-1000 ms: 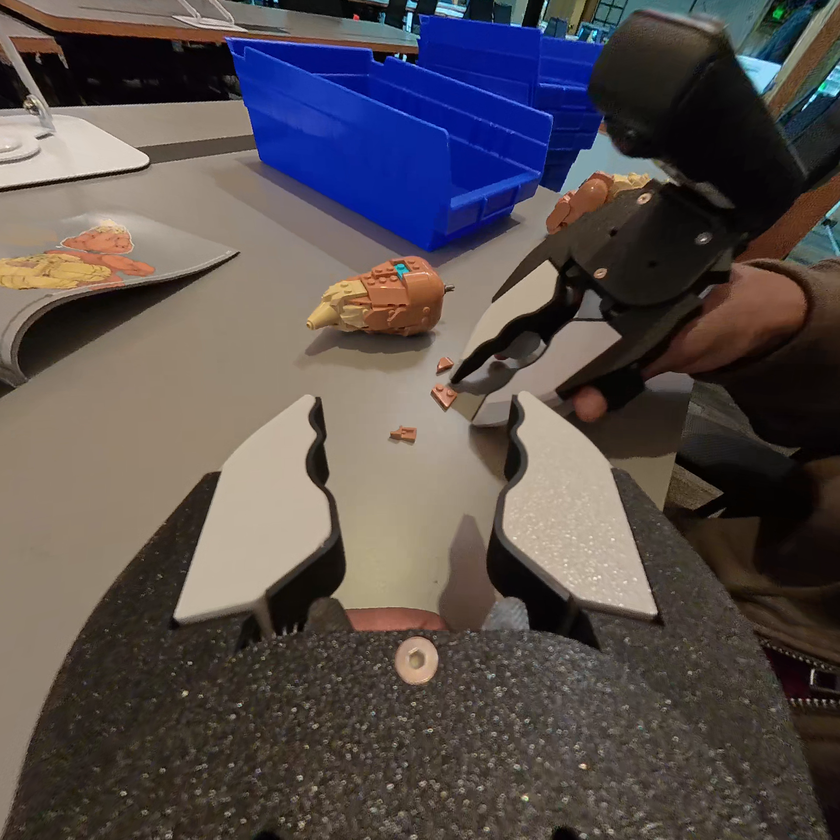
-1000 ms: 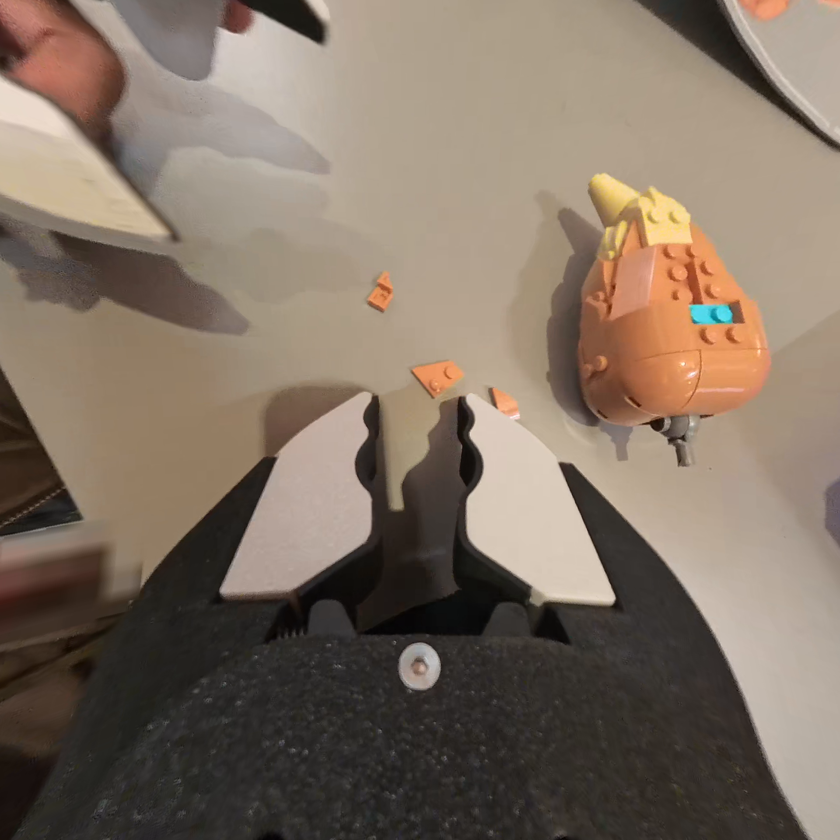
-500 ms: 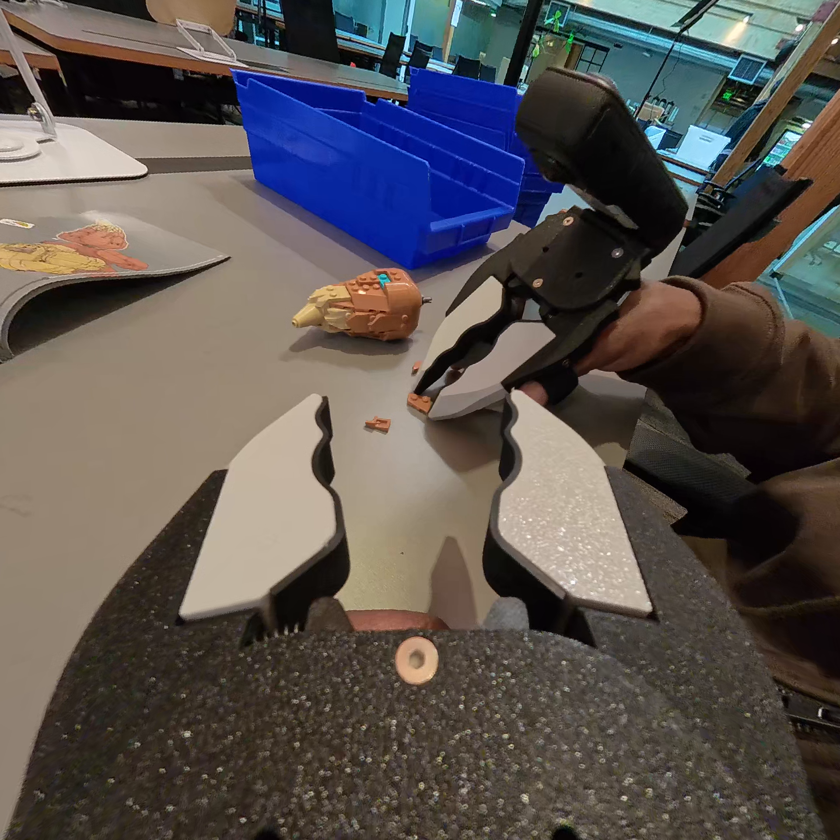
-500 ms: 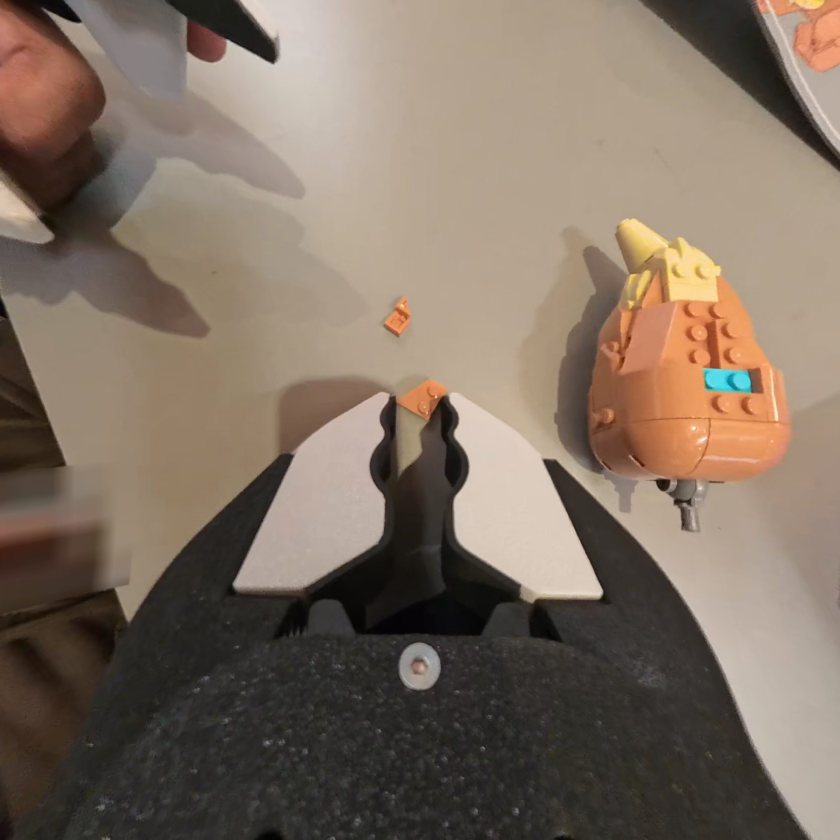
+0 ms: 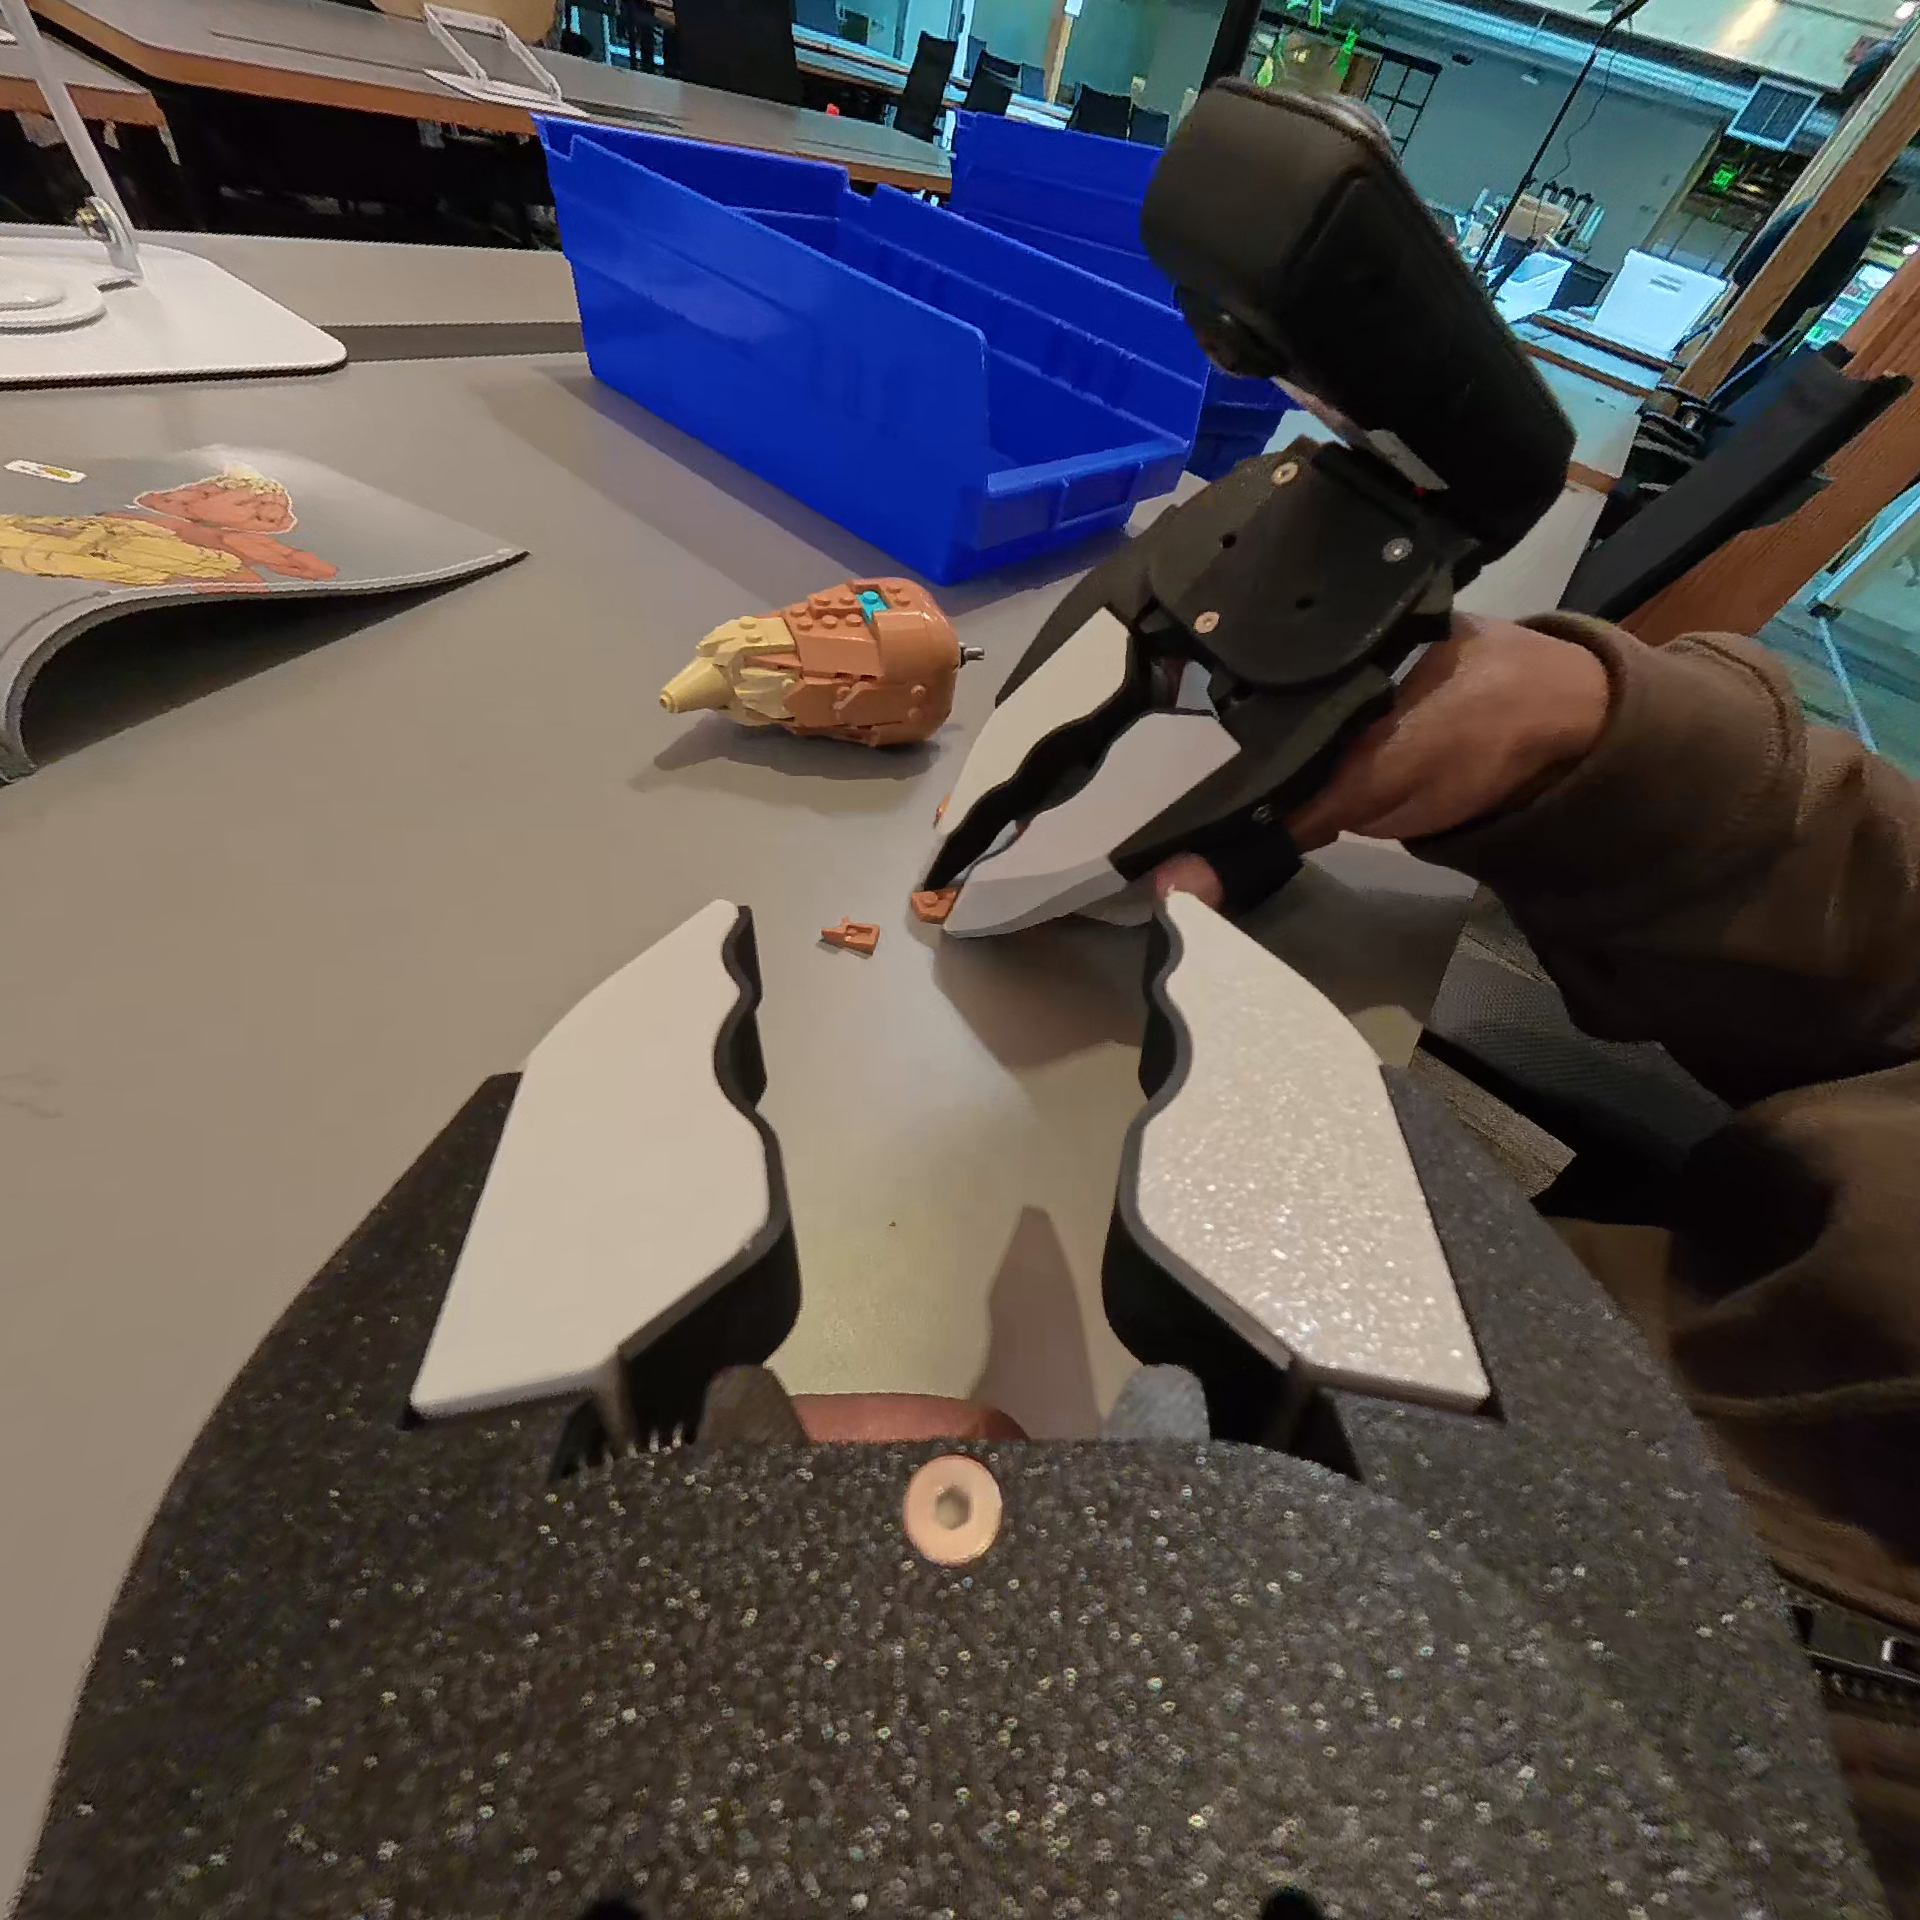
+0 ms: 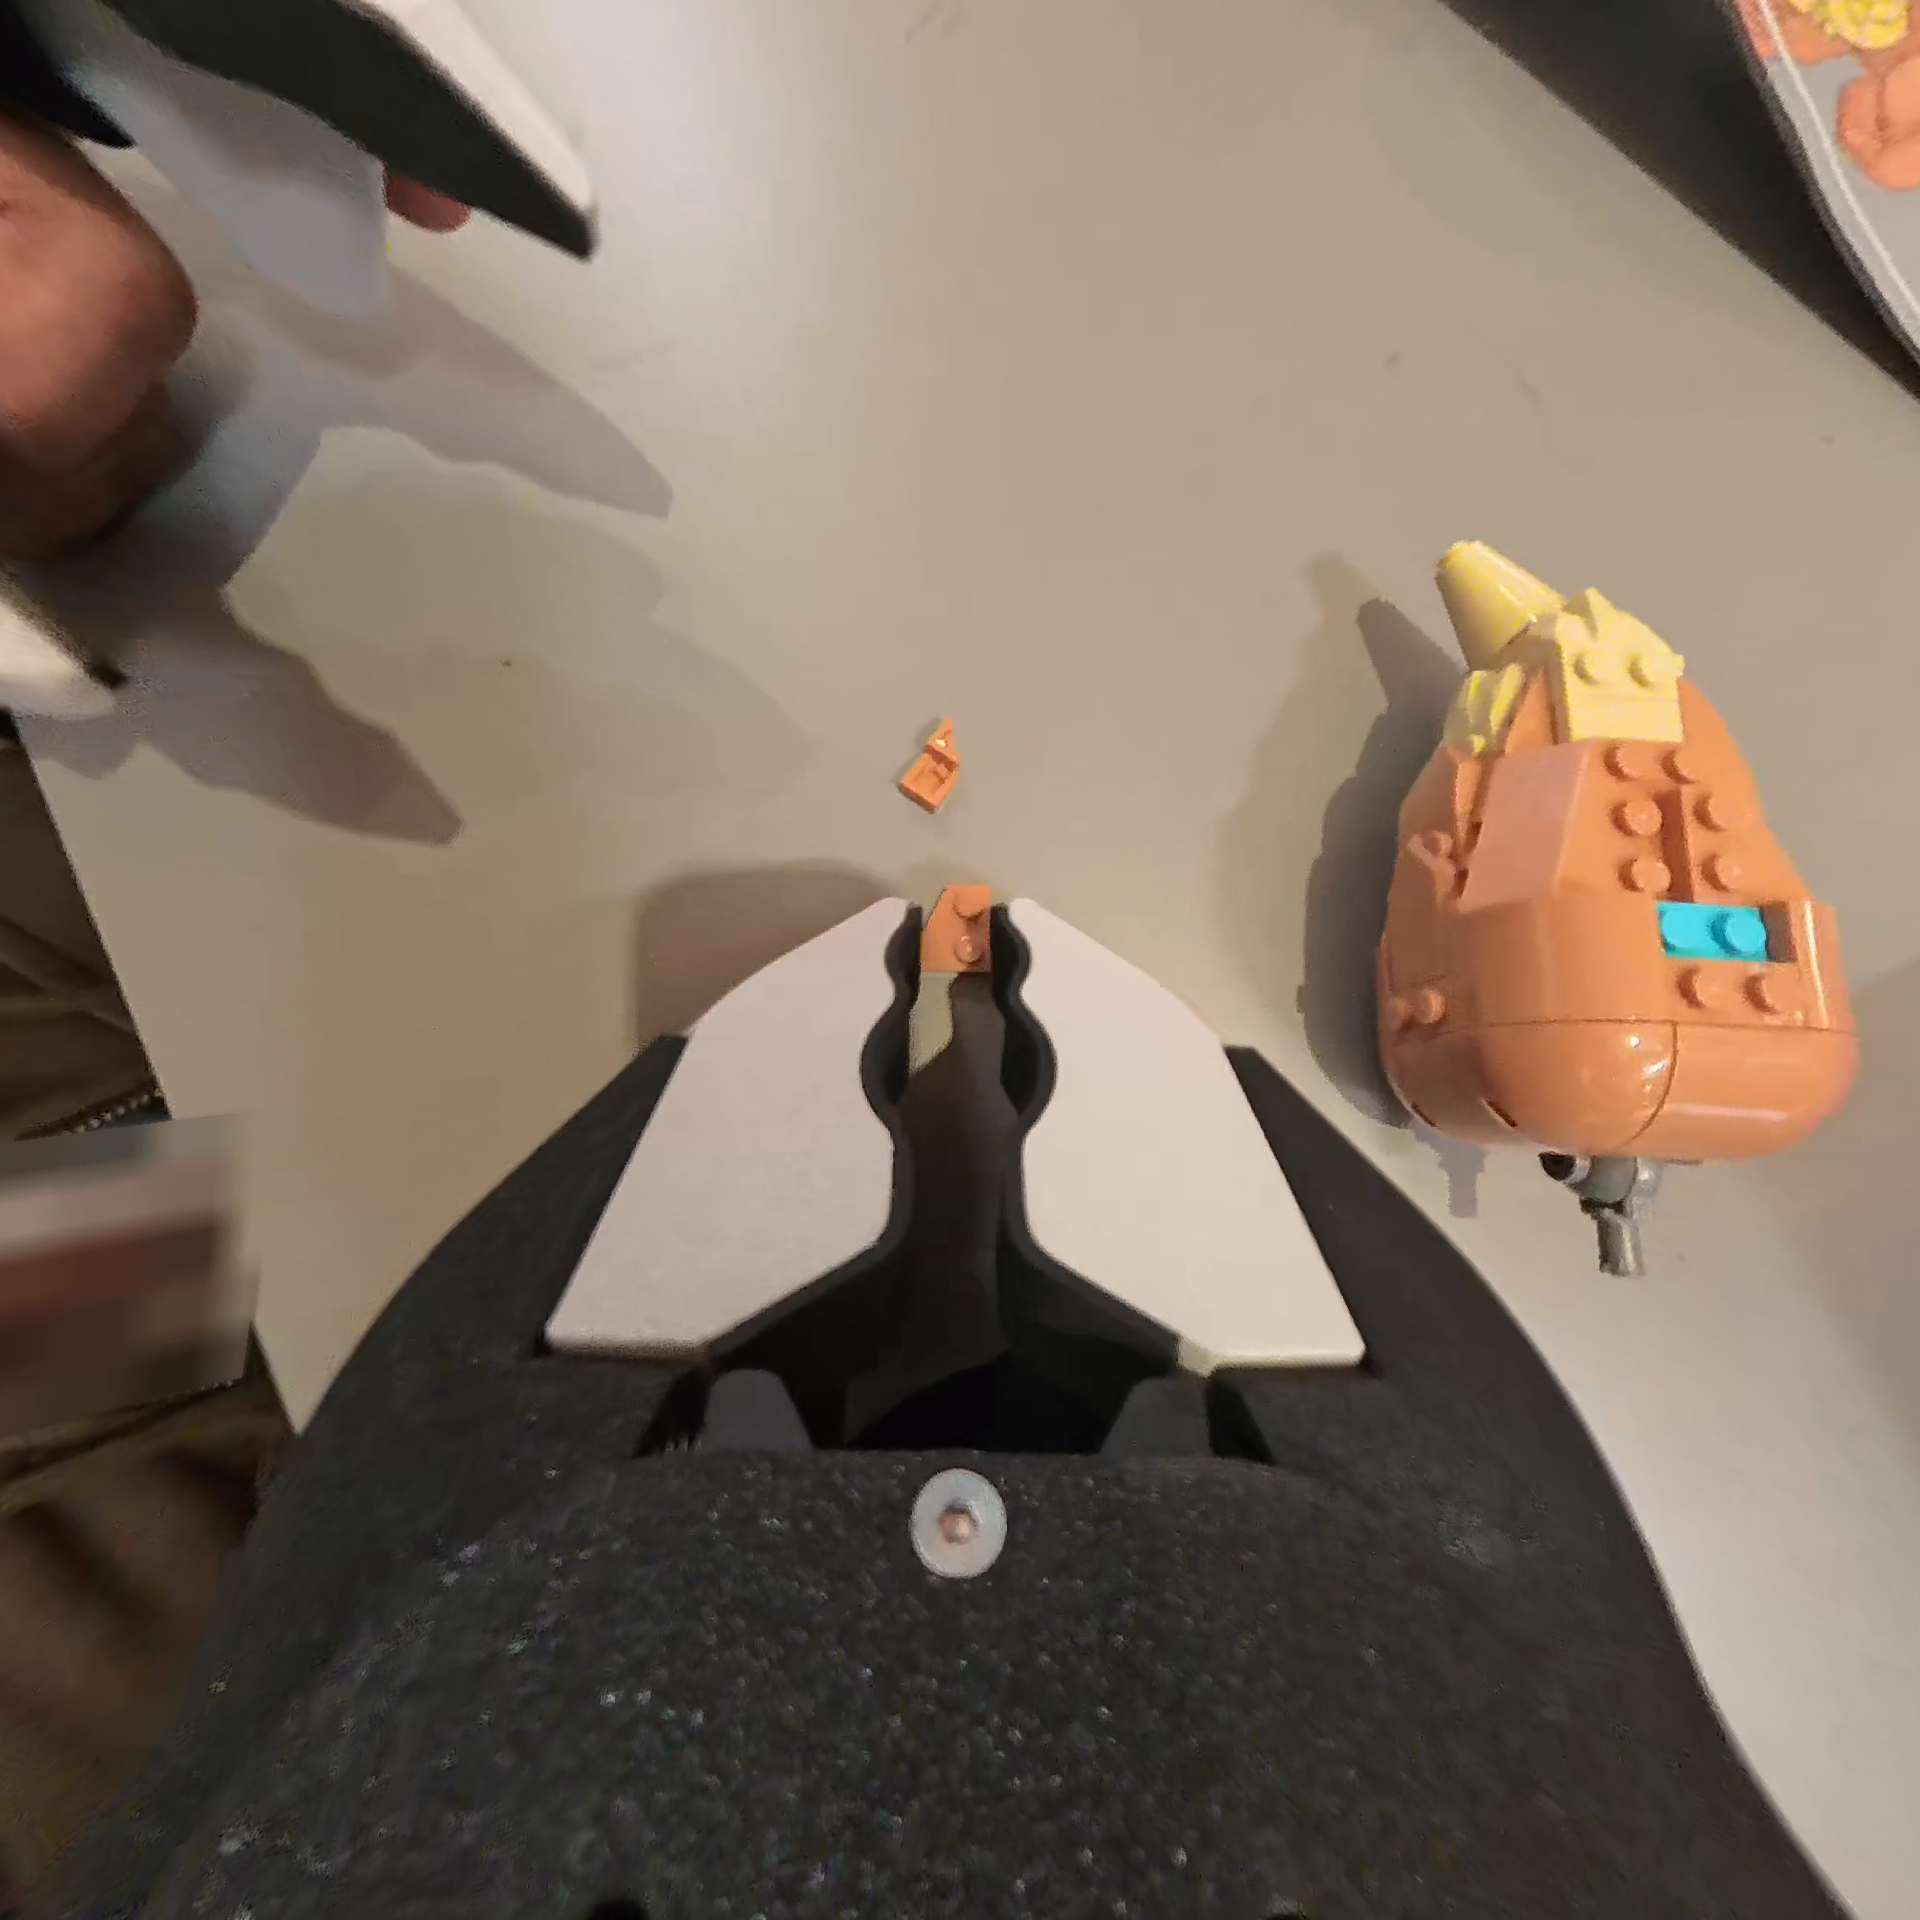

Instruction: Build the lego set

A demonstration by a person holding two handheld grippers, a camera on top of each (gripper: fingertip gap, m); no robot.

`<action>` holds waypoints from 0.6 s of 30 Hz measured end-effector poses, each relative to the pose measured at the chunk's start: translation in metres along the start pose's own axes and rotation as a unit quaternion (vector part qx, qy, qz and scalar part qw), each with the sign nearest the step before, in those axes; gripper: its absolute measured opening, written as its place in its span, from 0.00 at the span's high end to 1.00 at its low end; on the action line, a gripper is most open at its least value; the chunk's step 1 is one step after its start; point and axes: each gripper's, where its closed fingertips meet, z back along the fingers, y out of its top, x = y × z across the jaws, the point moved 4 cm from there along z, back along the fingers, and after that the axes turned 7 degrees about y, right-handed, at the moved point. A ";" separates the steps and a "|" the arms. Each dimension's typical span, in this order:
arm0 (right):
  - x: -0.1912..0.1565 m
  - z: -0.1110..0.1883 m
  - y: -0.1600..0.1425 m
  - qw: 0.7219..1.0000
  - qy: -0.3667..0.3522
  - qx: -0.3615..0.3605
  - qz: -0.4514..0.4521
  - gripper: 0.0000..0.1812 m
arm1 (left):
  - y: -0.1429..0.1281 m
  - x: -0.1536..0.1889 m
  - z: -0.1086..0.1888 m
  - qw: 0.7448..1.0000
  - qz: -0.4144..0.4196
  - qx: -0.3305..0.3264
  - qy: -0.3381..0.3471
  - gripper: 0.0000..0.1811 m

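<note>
Plate (image 6: 960,928): small, stiff, light, slippery; pinched at its edges by right gripper (image 6: 958,914), nearly closed. Left gripper (image 5: 948,925): wide open, empty.

Small orange studded lego plate (image 6: 961,928) between pale grey jaw faces of black speckled-foam right gripper (image 6: 956,914). Beyond the tips, tiny orange clip piece (image 6: 932,774). Right of jaws, orange-brown brick-built lego body (image 6: 1600,935): pale yellow pointed end, one turquoise stud plate, grey pin. Matte grey tabletop (image 6: 1039,416).
</note>
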 end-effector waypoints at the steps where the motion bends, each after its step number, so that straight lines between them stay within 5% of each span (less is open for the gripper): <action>1: -0.001 0.001 -0.001 1.000 0.004 0.001 0.007 0.92 | 0.000 -0.001 0.001 1.000 0.002 0.001 0.000 0.60; 6: -0.003 0.011 -0.003 1.000 0.009 0.017 -0.006 0.85 | 0.000 -0.008 -0.003 1.000 -0.010 -0.013 -0.001 0.61; 10: -0.002 0.005 -0.005 1.000 0.000 -0.010 -0.010 0.83 | -0.003 -0.019 -0.015 0.993 -0.098 -0.063 -0.006 0.61; 13: -0.002 0.003 -0.003 1.000 -0.004 -0.011 -0.006 0.92 | 0.000 -0.027 -0.029 0.977 -0.186 -0.102 -0.033 0.60; 18: -0.003 0.004 -0.005 1.000 0.017 -0.004 0.014 0.92 | 0.009 -0.043 -0.064 0.930 -0.317 -0.149 -0.112 0.53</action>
